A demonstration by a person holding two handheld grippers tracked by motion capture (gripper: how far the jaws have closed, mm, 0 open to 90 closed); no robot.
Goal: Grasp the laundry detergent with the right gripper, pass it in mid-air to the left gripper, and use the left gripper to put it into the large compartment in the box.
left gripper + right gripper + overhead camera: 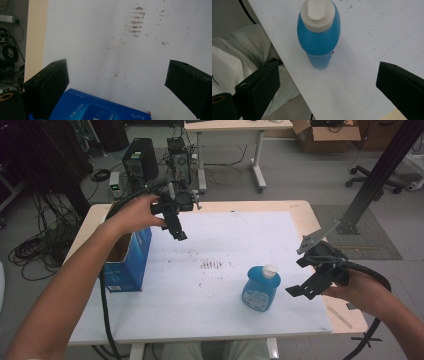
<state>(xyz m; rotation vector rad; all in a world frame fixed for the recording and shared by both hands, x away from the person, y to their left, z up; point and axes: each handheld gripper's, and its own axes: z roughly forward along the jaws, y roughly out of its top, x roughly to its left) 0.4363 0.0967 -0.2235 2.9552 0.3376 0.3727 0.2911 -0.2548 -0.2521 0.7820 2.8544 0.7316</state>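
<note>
both grippers' jaws wide apart, nothing held. right gripper [302, 290] just right of upright blue plastic bottle w/ white cap [261, 287], near-right on white mat [240, 235], prob lined up to grab. left gripper [177, 231] hovers by open blue cardboard box [127, 262], far left.

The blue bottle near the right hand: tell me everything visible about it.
The blue bottle looks like translucent plastic filled with blue liquid, with a rounded body narrowing toward the base and a white cap that is closed. A label with pale print covers its front. It stands upright on the white sheet covering the table, toward the near right edge. Nothing touches it: the right hand-held gripper hovers just beside it, jaws open and aimed at it.
</note>
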